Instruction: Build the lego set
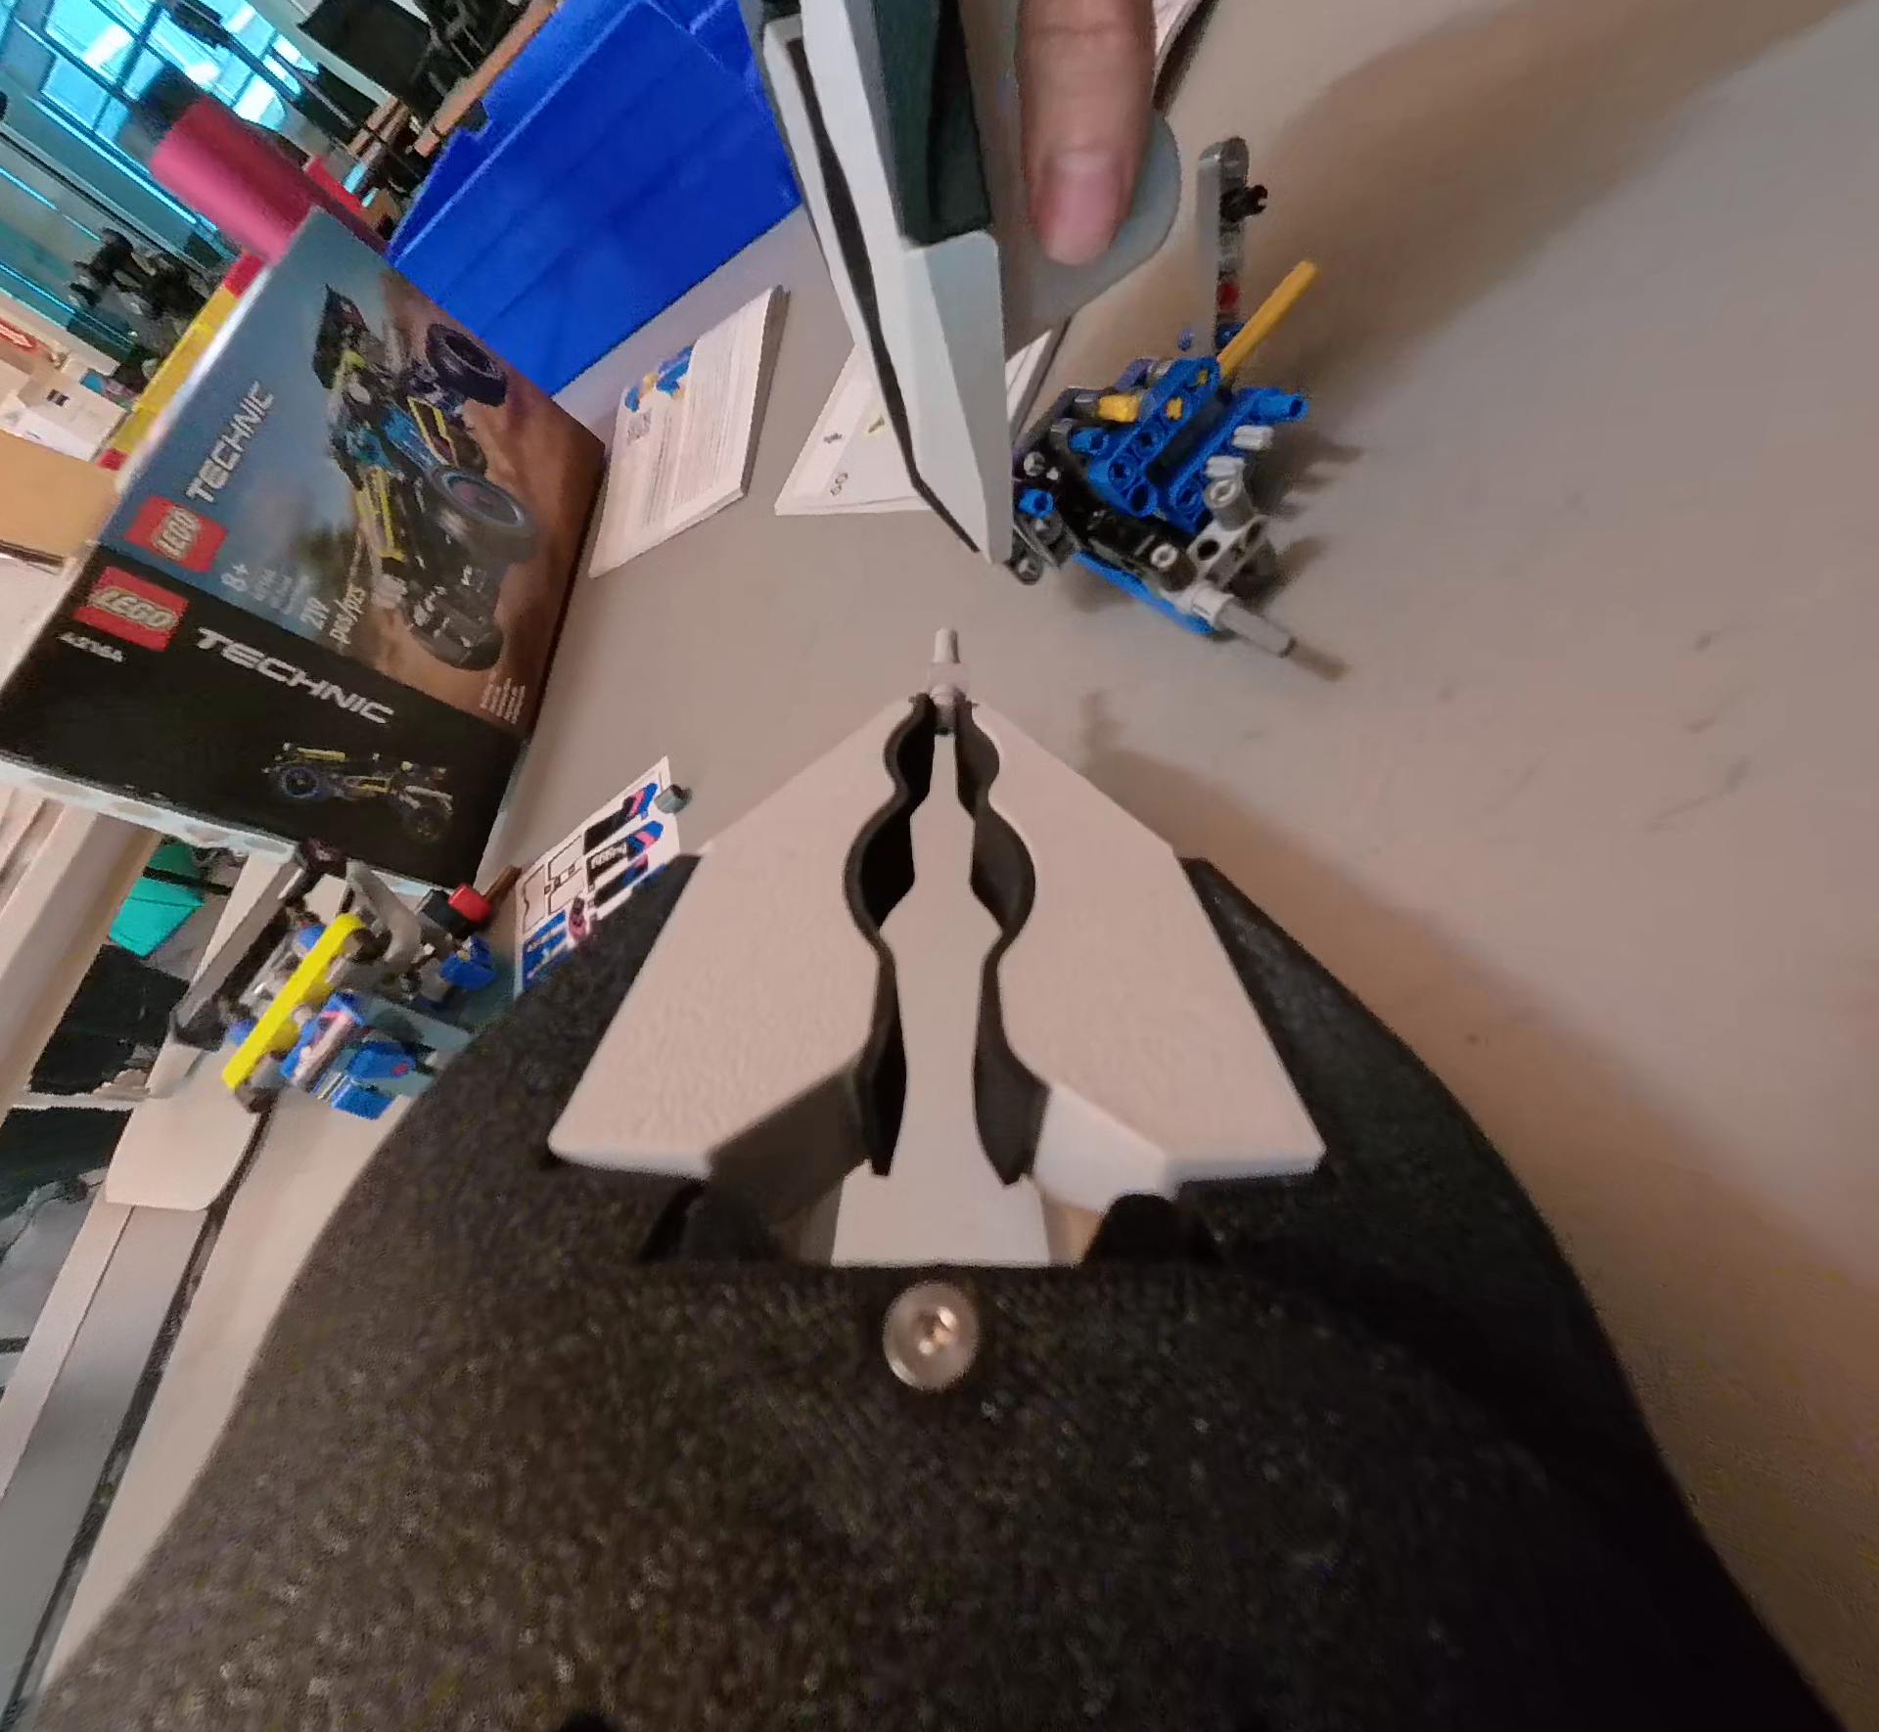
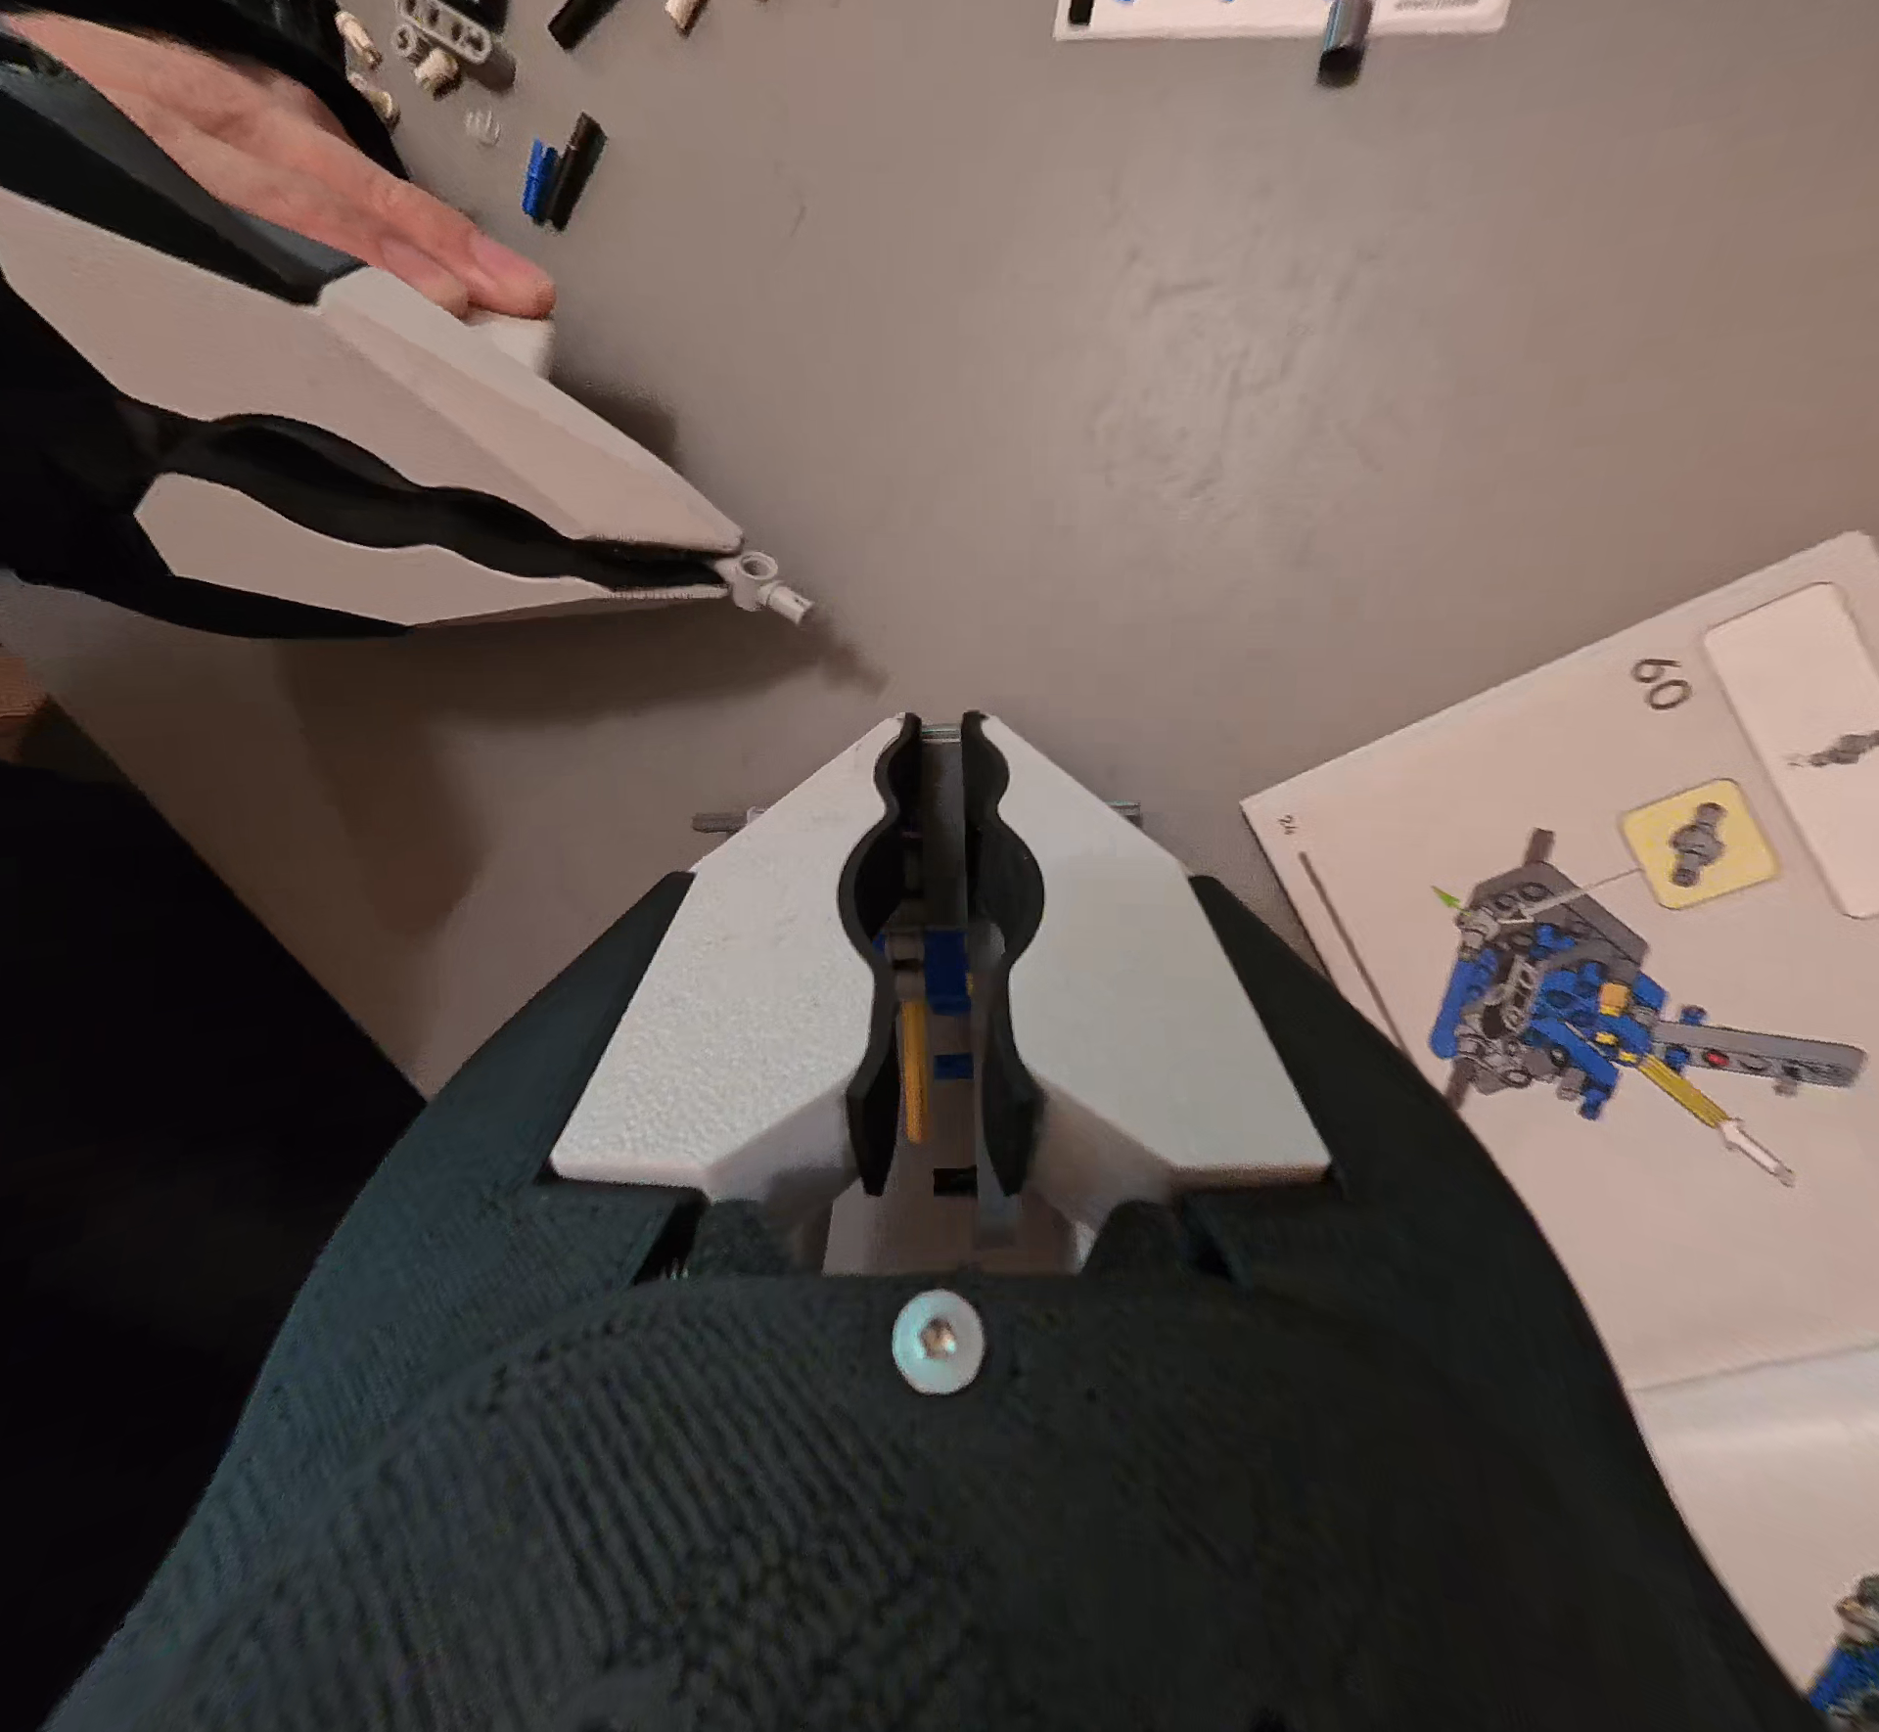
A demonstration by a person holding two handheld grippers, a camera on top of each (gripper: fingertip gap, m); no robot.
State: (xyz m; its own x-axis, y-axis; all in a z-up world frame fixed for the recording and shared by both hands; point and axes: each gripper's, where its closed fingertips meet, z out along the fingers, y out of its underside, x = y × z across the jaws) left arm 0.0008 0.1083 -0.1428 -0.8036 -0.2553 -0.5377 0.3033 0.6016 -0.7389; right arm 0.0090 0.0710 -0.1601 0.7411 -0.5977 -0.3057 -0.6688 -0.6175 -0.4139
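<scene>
Right wrist view: left gripper (image 2: 727,573) jaws pinch a grey connector (image 2: 763,587) over bare table (image 2: 1118,382) (right gripper (image 2: 941,728) grips the assembly (image 2: 941,972)).

Two close wrist views along the fingers; shared grey table (image 2: 1169,382), each other's hand-held gripper

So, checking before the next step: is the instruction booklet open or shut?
Open: the instruction booklet lies flat on the table, a build-step page facing up beside the right tool.

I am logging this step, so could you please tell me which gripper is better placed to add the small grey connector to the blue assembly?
Left, probably. The left gripper already pinches the grey connector, while the right gripper is shut on the blue assembly.
</scene>
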